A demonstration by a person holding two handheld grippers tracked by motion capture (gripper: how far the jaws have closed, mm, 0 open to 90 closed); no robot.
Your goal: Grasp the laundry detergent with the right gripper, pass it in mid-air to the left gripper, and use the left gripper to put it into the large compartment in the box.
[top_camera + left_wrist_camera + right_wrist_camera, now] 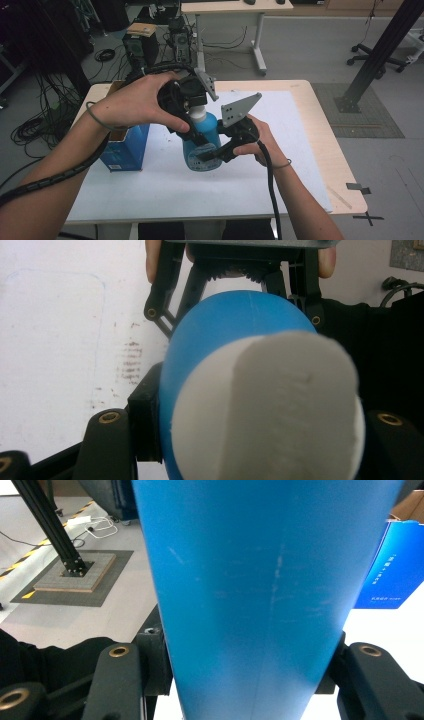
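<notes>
Above the middle of the white-covered table [165, 195], the right gripper [220, 150] clamps its jaws on the body of the blue bottle [202, 147], while the left gripper [192, 127] seems closed on its white cap [265, 410], with a blue box [125, 150] just beside it.
</notes>
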